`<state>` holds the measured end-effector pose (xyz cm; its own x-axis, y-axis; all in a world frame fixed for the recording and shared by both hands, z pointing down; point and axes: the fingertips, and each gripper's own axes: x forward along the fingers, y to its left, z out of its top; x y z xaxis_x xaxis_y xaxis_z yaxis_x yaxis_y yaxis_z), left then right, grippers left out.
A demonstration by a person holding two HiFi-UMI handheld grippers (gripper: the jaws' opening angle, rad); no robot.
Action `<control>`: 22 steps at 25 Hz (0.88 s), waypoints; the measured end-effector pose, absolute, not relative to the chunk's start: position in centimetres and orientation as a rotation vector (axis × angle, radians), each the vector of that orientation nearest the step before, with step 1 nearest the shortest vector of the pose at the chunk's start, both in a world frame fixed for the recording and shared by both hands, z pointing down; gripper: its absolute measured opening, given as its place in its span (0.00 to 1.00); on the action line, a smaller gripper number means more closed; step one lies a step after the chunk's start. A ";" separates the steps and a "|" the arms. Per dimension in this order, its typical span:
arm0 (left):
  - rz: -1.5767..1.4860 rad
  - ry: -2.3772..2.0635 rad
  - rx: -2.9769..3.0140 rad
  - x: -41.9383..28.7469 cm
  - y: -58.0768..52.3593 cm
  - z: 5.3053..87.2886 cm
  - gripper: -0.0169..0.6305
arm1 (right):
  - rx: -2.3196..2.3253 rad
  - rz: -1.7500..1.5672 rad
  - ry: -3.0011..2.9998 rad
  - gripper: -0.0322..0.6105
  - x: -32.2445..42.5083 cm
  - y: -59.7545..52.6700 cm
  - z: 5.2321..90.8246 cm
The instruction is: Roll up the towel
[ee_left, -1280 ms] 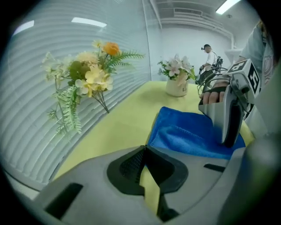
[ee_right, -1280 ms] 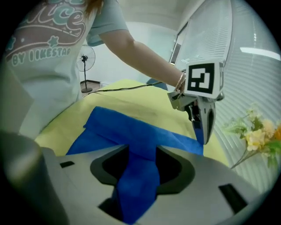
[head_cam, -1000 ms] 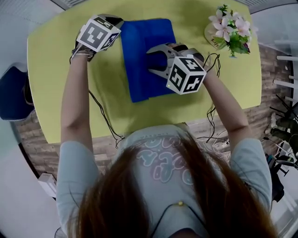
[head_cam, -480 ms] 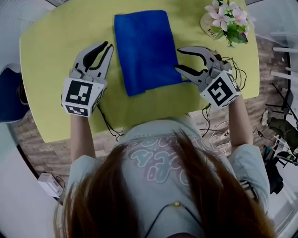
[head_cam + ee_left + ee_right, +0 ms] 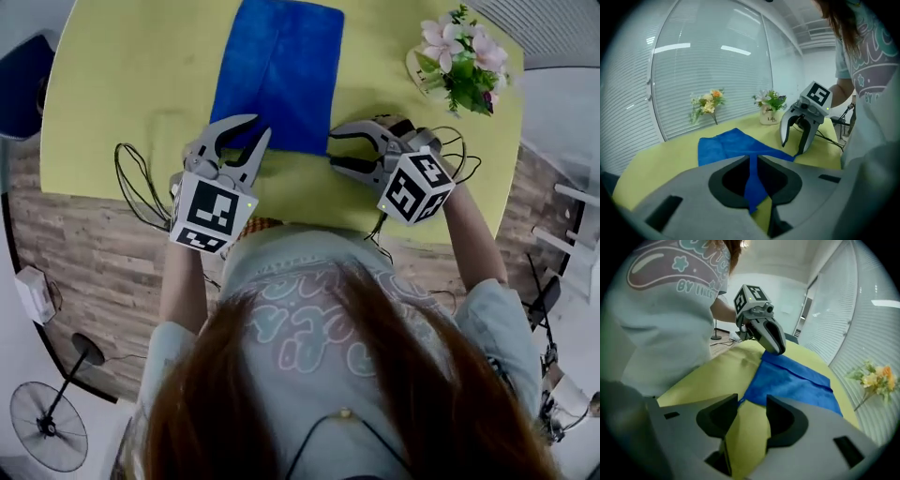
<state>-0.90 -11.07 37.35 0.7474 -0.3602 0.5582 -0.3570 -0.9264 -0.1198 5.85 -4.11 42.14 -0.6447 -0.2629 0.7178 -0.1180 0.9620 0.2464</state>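
Observation:
A blue towel point(image 5: 277, 70) lies flat on the round yellow table point(image 5: 122, 94), its long side running away from me. My left gripper point(image 5: 260, 131) sits at the towel's near left corner, jaws closed to a thin slit. In the left gripper view point(image 5: 753, 157) blue cloth point(image 5: 726, 145) shows through that slit, and I cannot tell whether any is pinched. My right gripper point(image 5: 333, 152) stands open just off the near right corner. In the right gripper view point(image 5: 752, 399) only yellow table lies between the jaws, with the towel's corner point(image 5: 797, 383) at the left jaw tip.
A vase of pink flowers point(image 5: 459, 61) stands at the table's far right. Black cables point(image 5: 136, 183) hang off the near edge by the left arm. A blue chair point(image 5: 23, 70) is at the far left and a fan point(image 5: 47, 427) on the wood floor.
Both grippers have come back toward me. The left one went from beside the towel's far left to its near left corner, the right one from over the towel to its near right corner.

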 end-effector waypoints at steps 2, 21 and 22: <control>-0.939 0.659 -2.925 0.3 -8.8 37.5 0.05 | 0.196 -0.304 -2.290 0.36 5.8 -3.6 42.1; -1.059 0.910 -2.791 3.7 -3.9 40.8 0.13 | 0.216 -0.445 -2.492 0.07 5.5 -4.5 39.5; -1.072 0.904 -2.773 3.8 -4.1 40.9 0.15 | 0.210 -0.461 -2.484 0.07 5.4 -4.6 39.5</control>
<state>3.81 -4.12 40.87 0.5929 -0.5309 0.6055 -0.5072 -0.8302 -0.2312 5.43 -4.63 39.46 -0.8093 -0.2517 0.5307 -0.0446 0.9272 0.3718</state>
